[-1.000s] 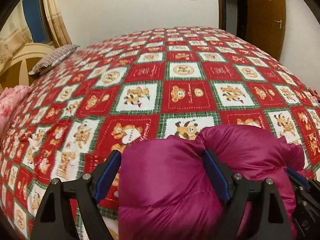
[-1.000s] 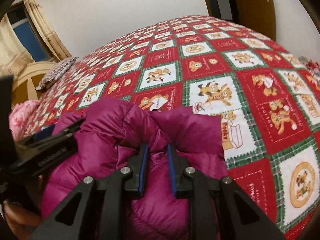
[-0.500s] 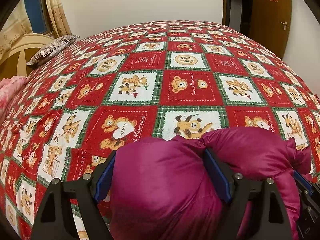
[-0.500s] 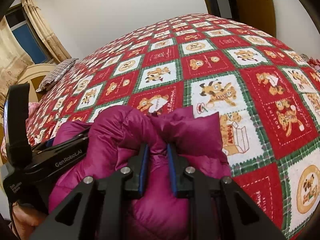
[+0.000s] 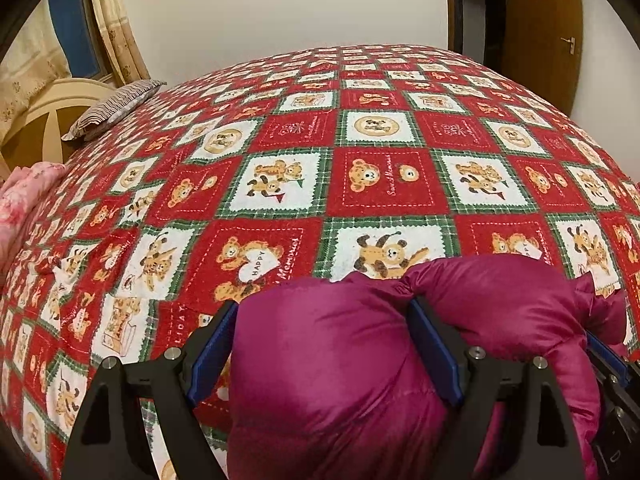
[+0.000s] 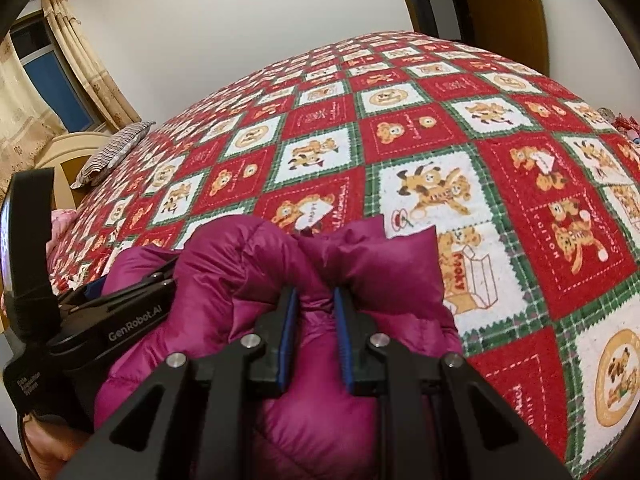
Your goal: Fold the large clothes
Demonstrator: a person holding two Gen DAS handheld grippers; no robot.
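Note:
A puffy magenta down jacket (image 5: 340, 380) is bunched at the near edge of the bed. My left gripper (image 5: 322, 312) stands wide, and a thick bulge of the jacket fills the gap and presses against both blue pads. The right gripper (image 6: 315, 294) is nearly closed, pinching a thin fold of the jacket (image 6: 240, 264) where two puffed lobes meet. In the right wrist view the left gripper's black body (image 6: 132, 304) lies against the jacket's left side. The rest of the jacket hangs below the frames, hidden.
A red, white and green teddy-bear bedspread (image 5: 380, 184) covers the whole bed ahead. A striped pillow (image 5: 114, 108) and a cream headboard (image 5: 48, 112) are far left, with pink bedding (image 5: 28, 188) at the left edge. A wooden door (image 5: 540, 32) stands at the back right.
Both views have shifted only slightly against the bed. The jacket stays gripped the same way in both grippers.

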